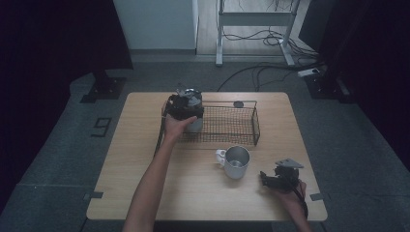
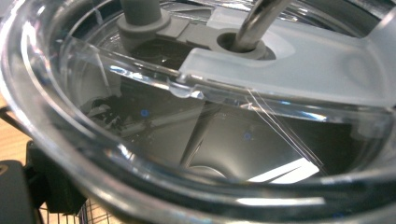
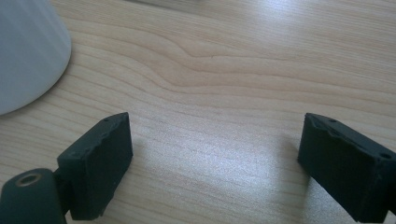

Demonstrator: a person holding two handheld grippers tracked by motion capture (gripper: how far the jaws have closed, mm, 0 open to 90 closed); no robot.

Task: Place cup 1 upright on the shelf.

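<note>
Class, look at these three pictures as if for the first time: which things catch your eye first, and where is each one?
The left gripper is on a clear-lidded tumbler with a metal straw, at the left end of the wire basket. A steel mug stands in front of the basket. The right gripper, jaws open, is near the table's front right corner.

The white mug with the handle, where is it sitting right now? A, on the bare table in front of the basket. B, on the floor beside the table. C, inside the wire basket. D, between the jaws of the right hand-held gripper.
A: in the high view the white mug stands on the wooden table, on the near side of the wire basket and apart from the right hand-held gripper.
</note>
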